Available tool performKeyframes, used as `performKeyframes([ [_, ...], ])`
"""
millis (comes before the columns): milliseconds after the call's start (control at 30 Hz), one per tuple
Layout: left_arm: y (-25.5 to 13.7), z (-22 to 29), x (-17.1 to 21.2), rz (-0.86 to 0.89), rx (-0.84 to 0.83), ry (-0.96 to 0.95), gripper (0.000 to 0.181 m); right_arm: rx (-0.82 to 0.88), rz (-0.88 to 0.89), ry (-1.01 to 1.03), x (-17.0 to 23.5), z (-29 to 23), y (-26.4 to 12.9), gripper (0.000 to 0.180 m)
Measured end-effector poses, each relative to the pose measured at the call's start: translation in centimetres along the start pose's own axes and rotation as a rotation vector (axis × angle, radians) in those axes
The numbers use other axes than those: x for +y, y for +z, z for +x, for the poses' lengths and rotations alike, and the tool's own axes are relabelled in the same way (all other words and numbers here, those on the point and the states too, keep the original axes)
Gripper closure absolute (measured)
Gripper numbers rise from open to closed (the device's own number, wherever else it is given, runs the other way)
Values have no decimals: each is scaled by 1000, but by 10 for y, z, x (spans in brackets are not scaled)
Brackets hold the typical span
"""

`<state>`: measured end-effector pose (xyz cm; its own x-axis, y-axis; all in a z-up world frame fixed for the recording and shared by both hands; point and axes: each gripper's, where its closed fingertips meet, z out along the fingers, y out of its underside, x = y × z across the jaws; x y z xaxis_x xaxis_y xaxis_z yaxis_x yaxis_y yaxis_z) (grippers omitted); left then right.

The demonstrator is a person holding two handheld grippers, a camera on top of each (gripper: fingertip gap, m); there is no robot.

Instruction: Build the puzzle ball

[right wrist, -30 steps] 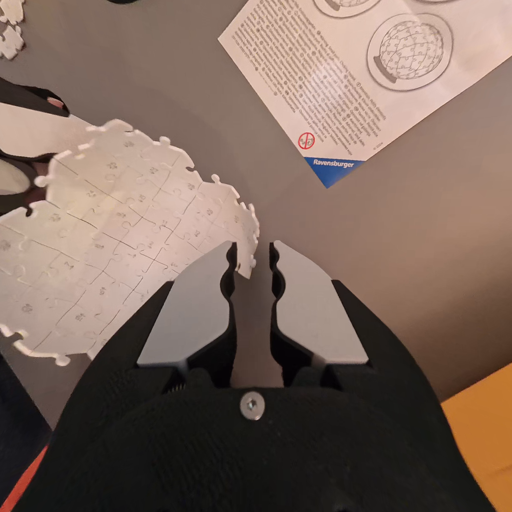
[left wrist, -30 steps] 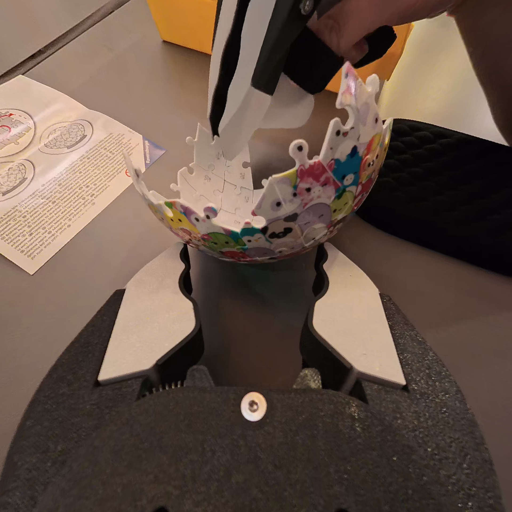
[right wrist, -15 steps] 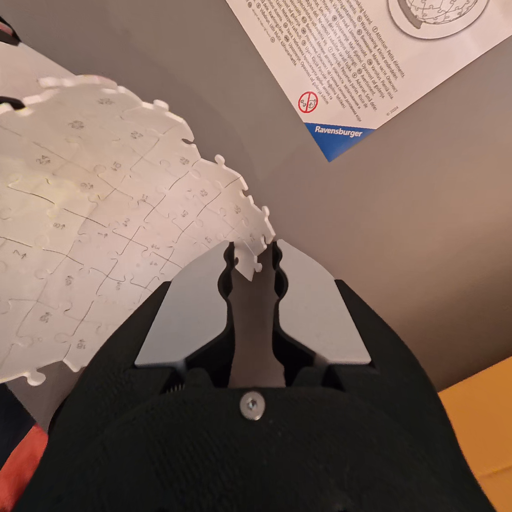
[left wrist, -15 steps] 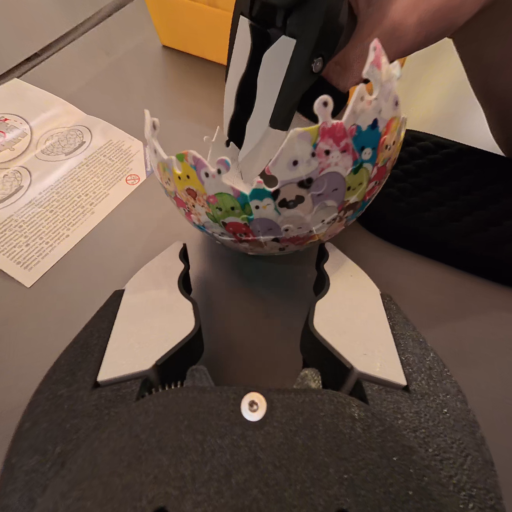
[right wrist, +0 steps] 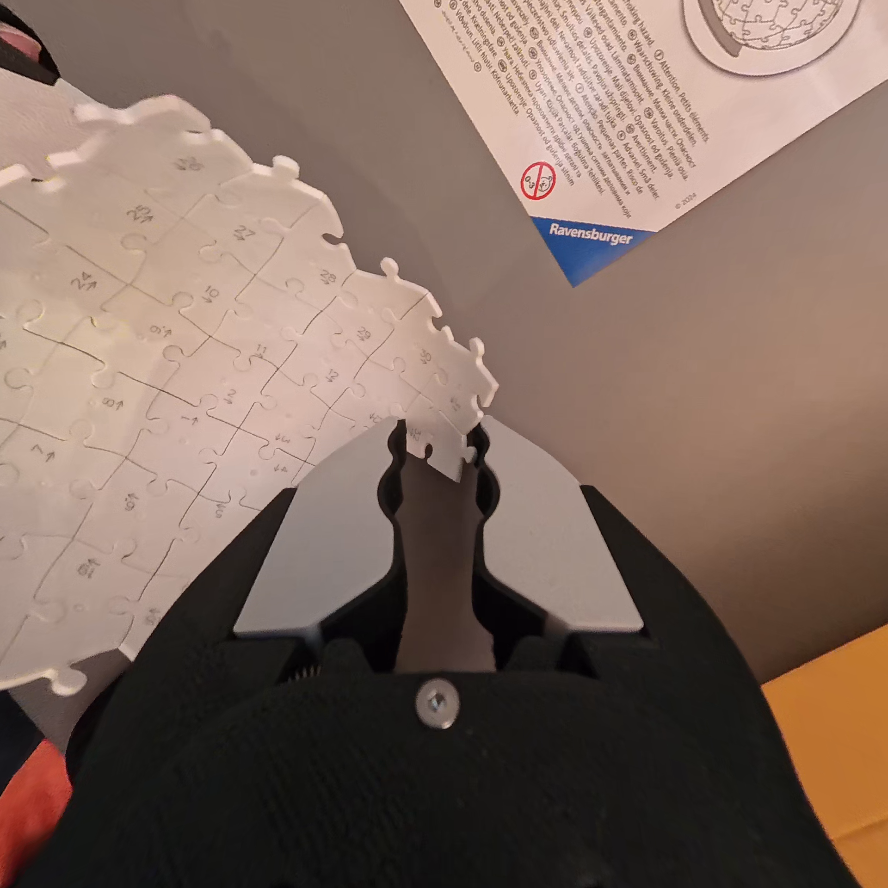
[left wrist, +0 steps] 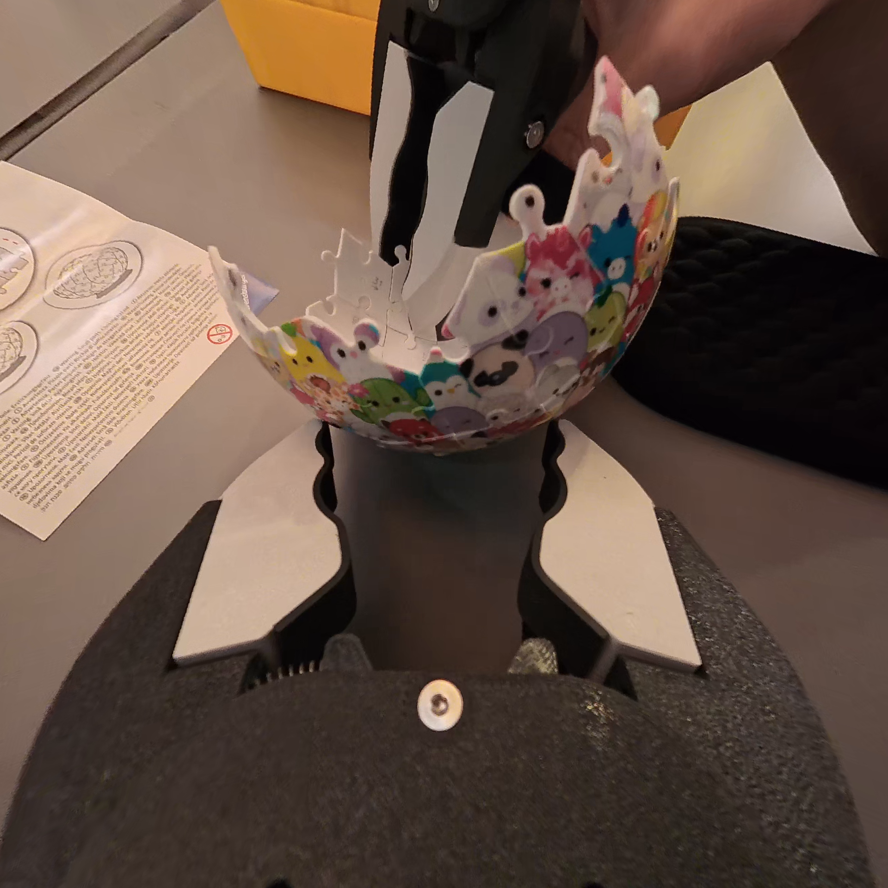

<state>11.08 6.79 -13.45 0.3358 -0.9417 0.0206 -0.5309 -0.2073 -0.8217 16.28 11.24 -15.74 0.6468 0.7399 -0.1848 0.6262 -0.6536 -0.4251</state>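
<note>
The half-built puzzle ball is a bowl, colourful outside and white inside, resting on the grey table just beyond my left gripper. That gripper is open and empty, its fingertips either side of the bowl's near bottom. My right gripper comes down from above, also seen in the left wrist view. Its jaws are narrow and closed on a white rim piece of the bowl. The numbered white inside fills the left of the right wrist view.
A printed instruction leaflet lies on the table left of the bowl, also in the right wrist view. A yellow box stands behind. A black mat lies to the right. A hand holds the right gripper. Across from one pair of fingers to the other is roughly 8 centimetres.
My right gripper moved forward until the bowl's rim piece sits between its jaws. The bowl rocked upright, then tipped back. My left gripper stayed open and still.
</note>
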Motion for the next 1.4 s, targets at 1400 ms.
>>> performKeyframes([
  [1400,-28,15,28,-41,-4,-27,101,-217,279,-21,-32,-30,-7,175],
])
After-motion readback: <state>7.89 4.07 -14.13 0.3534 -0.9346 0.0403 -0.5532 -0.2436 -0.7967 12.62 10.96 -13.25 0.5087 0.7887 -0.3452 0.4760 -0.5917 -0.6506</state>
